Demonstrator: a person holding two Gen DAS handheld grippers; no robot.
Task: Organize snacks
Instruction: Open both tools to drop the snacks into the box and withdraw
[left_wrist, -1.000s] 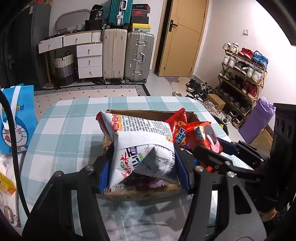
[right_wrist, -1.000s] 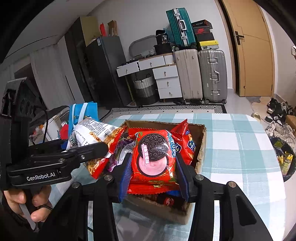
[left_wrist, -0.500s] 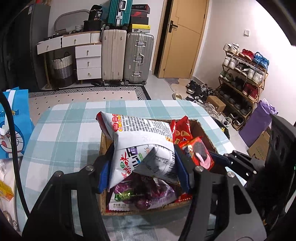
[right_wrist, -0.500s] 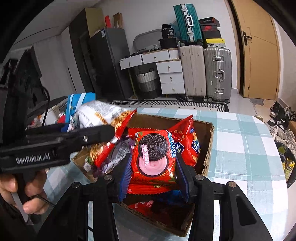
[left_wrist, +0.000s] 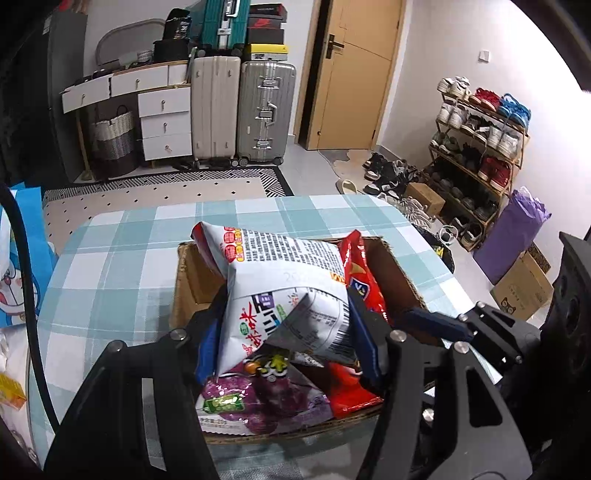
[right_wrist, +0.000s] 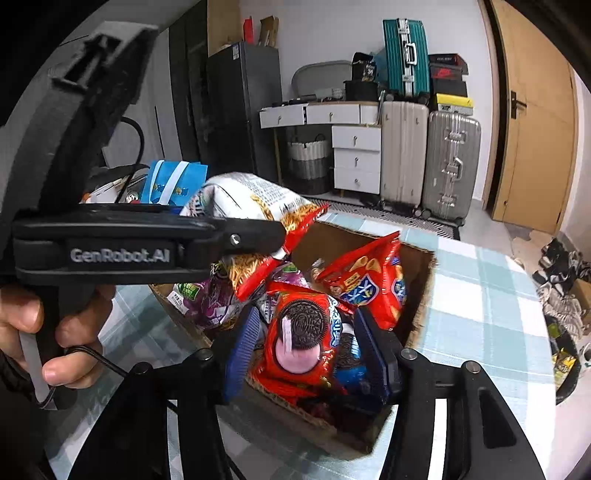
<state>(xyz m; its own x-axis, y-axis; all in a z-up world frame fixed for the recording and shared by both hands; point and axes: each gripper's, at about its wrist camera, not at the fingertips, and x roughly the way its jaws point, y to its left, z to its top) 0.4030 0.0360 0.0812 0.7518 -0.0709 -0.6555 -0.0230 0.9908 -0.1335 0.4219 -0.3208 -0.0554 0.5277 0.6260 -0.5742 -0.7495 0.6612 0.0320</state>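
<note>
- Cardboard box (left_wrist: 399, 273) sits on the checked tablecloth (left_wrist: 110, 266); all places below are relative to this box.
- Left gripper (left_wrist: 284, 332) is clenched on the white snack bag (left_wrist: 280, 280), which it holds above the box's near-left part, over a purple packet (left_wrist: 258, 398) inside the box.
- White snack bag looks light, puffy w/ air, the foil slippery; best hold is approx. at the lower flat seam, not the belly, because the contents prob. crush.
- Right gripper (right_wrist: 310, 343): jaws are opening, the red cookie pack (right_wrist: 299, 332) is between them, low in the box's near-right part.
- Cookie pack seems small, thin, fragile inside.
</note>
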